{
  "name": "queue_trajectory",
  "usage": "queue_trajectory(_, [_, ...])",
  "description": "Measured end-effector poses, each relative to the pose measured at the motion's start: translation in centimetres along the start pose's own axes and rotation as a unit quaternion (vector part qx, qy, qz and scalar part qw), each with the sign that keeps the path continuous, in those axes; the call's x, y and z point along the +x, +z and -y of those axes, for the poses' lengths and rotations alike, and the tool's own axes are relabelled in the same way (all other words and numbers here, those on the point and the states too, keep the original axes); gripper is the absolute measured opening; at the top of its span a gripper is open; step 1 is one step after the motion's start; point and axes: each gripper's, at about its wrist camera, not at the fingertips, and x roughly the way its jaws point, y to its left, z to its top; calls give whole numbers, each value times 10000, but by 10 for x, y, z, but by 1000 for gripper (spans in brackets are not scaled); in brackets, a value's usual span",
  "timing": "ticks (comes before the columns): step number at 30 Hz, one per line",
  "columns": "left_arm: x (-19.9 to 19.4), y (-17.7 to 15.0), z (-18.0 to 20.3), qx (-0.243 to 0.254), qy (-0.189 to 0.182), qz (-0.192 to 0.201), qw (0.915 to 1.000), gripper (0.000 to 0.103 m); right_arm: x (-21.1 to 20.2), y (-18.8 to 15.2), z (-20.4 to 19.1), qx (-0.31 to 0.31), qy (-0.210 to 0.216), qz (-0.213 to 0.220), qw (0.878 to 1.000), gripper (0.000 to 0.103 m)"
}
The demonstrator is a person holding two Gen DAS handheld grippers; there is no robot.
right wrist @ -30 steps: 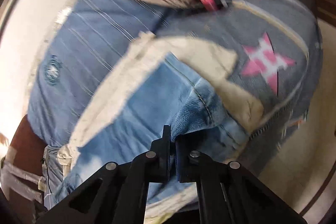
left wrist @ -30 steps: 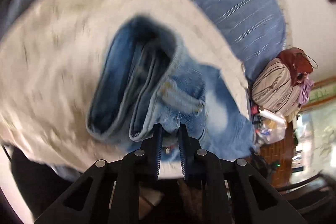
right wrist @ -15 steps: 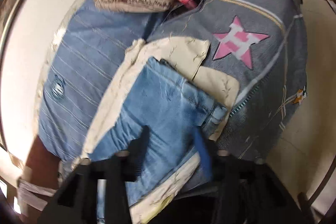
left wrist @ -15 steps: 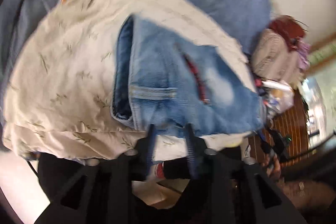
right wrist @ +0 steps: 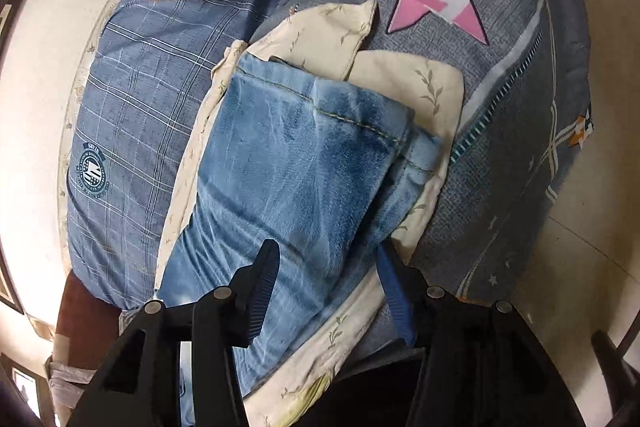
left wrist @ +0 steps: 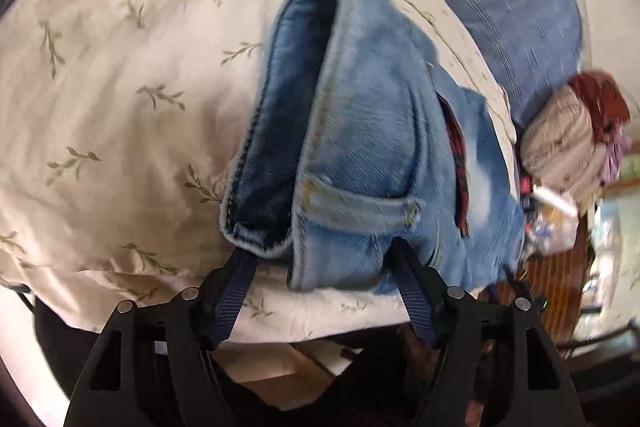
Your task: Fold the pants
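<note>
The folded blue denim pants point(right wrist: 288, 163) are laid on a cream leaf-print cloth point(left wrist: 120, 75) on the bed. The left gripper point(left wrist: 324, 267) and right gripper point(right wrist: 328, 271) are both spread wide, and nothing is held

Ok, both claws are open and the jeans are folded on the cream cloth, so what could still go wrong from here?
1. In the left view the jeans gape at the waistband end, so the fold may spring open.
2. The left claw has fingers on either side of the jeans' near edge; pulling back could drag it.
3. In the right view the jeans lie near the bed's edge on the loose cream cloth; a nudge from the right claw could slide them.
</note>
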Motion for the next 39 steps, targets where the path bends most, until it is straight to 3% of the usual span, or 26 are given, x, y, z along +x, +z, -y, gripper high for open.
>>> queue_trajectory(4, [-15,0,-5,91,-3,6,10000,57,-9,-7,-4,148,-410,-197,9989,53])
queue_trajectory(7, [-32,-11,-13,5,-315,67,9995,57,-22,-24,-21,154,-126,-356,9992,53])
queue_trajectory(9, [-49,-23,-12,-5,-673,264,9974,58,-24,-38,-57,-509,79,-438,9977,53])
queue_trajectory(11, [-57,-28,-8,88,-864,375,9955,59,-8,-55,-109,-1439,409,-802,9855,58])
queue_trajectory(13, [-60,-31,-1,265,-942,475,9941,62,21,-76,-163,-2308,615,-1189,9637,66])
queue_trajectory(17, [-57,-34,2,356,-647,665,9950,61,83,-121,-253,-3430,706,-1734,9205,67])
queue_trajectory(22, [-73,-23,12,273,-433,1224,9912,63,145,-200,-341,-4400,1159,-2771,8462,66])
queue_trajectory(25, [-72,-17,9,170,-690,1047,9920,63,167,-232,-374,-4709,1215,-2953,8224,66])
queue_trajectory(26, [-70,-20,12,372,-707,945,9923,63,173,-239,-382,-4813,1221,-2964,8158,66])
queue_trajectory(29, [-66,-42,21,1103,-400,890,9891,63,201,-262,-408,-5272,1082,-3221,7788,66])
queue_trajectory(32, [-63,-57,25,1563,-164,785,9844,63,214,-285,-417,-5806,881,-3417,7337,67])
queue_trajectory(34, [-58,-66,24,1600,-194,629,9849,63,218,-304,-426,-6333,762,-3357,6932,68])
queue_trajectory(37, [-48,-68,15,1267,-358,396,9905,62,224,-328,-427,-6825,646,-3397,6439,77])
queue_trajectory(38, [-45,-65,12,1104,-308,422,9925,62,226,-338,-426,-7032,560,-3355,6243,81])
queue_trajectory(39, [-45,-62,9,914,-312,534,9939,62,226,-342,-424,-7171,511,-3285,6126,82])
